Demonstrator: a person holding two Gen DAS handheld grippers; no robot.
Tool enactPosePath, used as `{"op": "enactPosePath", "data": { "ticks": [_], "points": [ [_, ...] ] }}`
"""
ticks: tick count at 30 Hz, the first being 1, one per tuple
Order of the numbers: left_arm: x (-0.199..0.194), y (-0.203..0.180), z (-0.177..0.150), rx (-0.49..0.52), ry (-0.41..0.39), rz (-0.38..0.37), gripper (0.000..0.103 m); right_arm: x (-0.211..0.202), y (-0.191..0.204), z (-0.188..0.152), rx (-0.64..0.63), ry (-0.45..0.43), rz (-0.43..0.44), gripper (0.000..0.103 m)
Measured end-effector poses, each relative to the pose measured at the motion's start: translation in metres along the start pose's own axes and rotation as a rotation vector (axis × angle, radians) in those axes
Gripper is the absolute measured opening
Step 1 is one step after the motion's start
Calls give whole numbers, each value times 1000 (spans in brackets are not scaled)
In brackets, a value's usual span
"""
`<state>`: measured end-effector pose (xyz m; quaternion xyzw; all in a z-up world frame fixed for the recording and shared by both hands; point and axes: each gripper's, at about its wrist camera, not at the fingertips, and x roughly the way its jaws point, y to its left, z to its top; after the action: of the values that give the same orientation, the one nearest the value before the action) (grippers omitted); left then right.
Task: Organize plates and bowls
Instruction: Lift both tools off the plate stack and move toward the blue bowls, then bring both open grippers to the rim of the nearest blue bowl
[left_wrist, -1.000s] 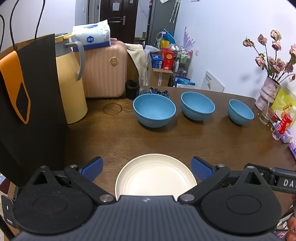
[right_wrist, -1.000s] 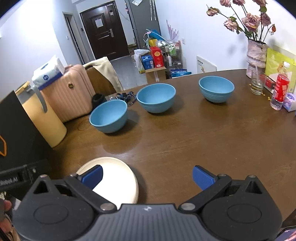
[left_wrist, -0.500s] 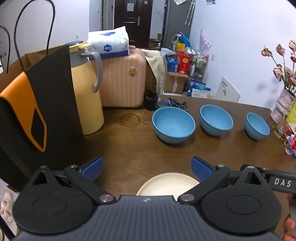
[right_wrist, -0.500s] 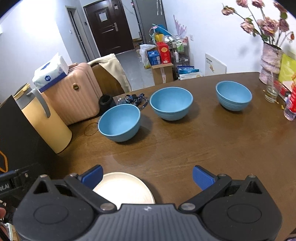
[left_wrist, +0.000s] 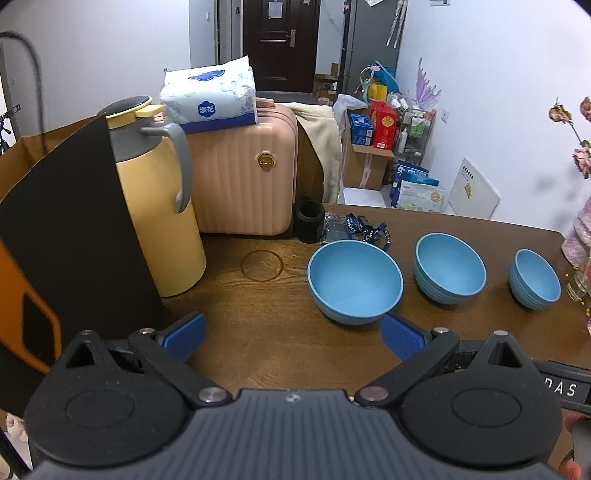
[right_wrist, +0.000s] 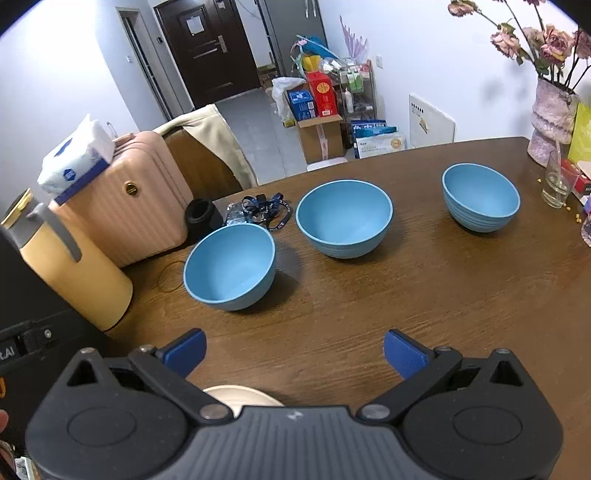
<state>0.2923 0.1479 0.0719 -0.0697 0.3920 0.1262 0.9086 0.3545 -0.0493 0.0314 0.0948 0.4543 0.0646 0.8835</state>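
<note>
Home dining room, wooden table (right_wrist: 406, 295), pink suitcase (left_wrist: 243, 177), entrance door (left_wrist: 280, 40), flower vase (right_wrist: 550, 118)

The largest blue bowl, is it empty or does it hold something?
Empty. The largest blue bowl stands upright, and its inside shows only bare blue surface.

Left claw (left_wrist: 291, 334) and right claw (right_wrist: 293, 350) both gape wide, holding nothing.

Three round blue bowls (right_wrist: 229, 267) (right_wrist: 344, 218) (right_wrist: 480, 201) stood in a row on the brown wooden table (right_wrist: 406, 295), with the yellow thermos jug (right_wrist: 70, 273) left of them and the cream plate (right_wrist: 240, 396) before them.
</note>
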Motion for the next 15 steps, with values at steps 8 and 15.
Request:
{"op": "enactPosePath", "data": {
  "ticks": [8, 15],
  "points": [
    [34, -14, 25, -6, 25, 47, 103, 28, -8, 28, 11, 27, 4, 103],
    [66, -19, 42, -24, 65, 88, 103, 58, -11, 48, 18, 60, 25, 102]
  ]
}}
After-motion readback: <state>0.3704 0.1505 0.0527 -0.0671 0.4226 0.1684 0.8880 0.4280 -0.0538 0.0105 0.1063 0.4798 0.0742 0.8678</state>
